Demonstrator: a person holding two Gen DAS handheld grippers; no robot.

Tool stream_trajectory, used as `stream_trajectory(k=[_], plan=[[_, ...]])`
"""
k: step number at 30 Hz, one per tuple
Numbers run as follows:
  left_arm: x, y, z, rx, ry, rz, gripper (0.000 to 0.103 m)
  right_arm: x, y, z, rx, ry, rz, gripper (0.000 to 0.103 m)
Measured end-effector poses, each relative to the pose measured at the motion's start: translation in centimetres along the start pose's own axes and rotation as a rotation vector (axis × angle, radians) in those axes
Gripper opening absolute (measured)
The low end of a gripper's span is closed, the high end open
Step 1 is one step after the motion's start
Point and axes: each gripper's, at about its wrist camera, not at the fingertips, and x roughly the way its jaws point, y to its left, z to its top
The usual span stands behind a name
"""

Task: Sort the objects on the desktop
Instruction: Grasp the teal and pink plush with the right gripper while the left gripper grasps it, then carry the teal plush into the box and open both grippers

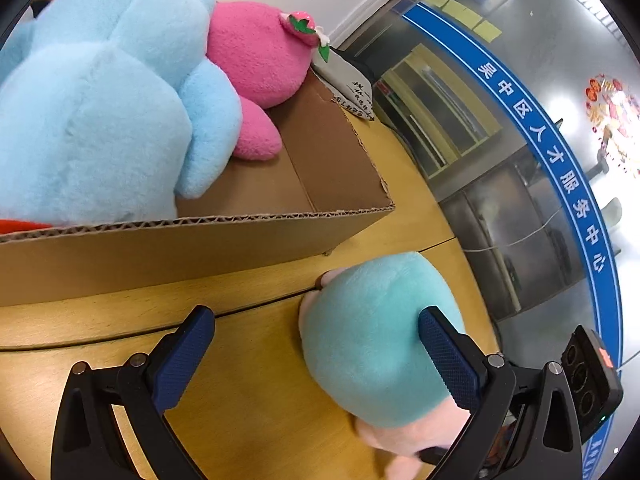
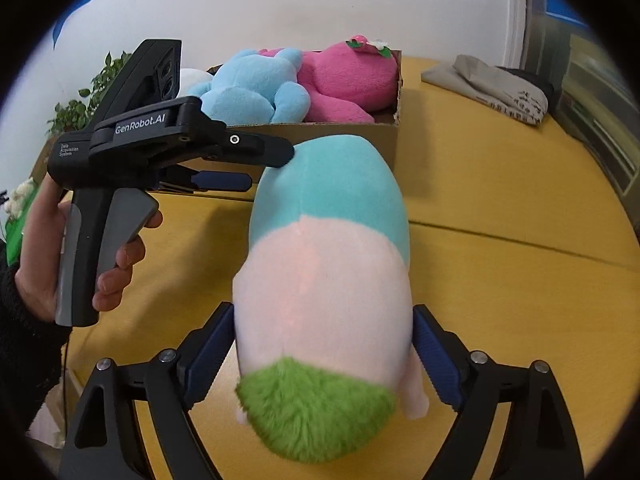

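Lying on the yellow table [image 2: 500, 200] before the cardboard box [image 1: 224, 248], the teal-and-pink plush toy [image 2: 324, 272] is clamped at its pink middle by the right gripper [image 2: 322, 354]; soft and light, it is judged best held there. The left gripper [image 1: 316, 340] is spread apart alongside.

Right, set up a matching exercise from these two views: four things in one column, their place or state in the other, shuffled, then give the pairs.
Things:
1. blue plush toy
2. teal, pink and green plush toy
3. grey folded cloth
4. left gripper

Places or states:
A. lying on the yellow table behind the box
B. jaws spread wide, nothing clamped
C. inside the cardboard box, beside the pink plush toy
D. between the right gripper jaws

Pairs: 1-C, 2-D, 3-A, 4-B
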Motion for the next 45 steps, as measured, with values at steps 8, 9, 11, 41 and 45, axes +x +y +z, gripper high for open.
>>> stream_trajectory(k=[8,9,11,41,45], plan=[[-3.8,-2.7,1.1,0.082,-0.078,-0.033,0.103,-3.6,-2.0,-0.4,0.162,-0.254,0.189,0.061],[-5.1,-3.7,1.8,0.109,-0.109,-0.043,0.103,-4.6,-1.7,0.3,0.156,-0.301,0.198,0.061],[-7.6,-5.6,3.4,0.164,-0.170,-0.063,0.103,-6.5,-1.1,2.2,0.133,-0.394,0.215,0.061],[4.0,-0.2,18.6,0.067,-0.007,-0.131,0.098,0.4,-4.4,13.3,-0.015,-0.551,0.191,0.061],[5.0,-0.5,19.1,0.099,0.016,-0.126,0.094,0.8,-4.5,13.1,-0.041,-0.530,0.108,0.061]])
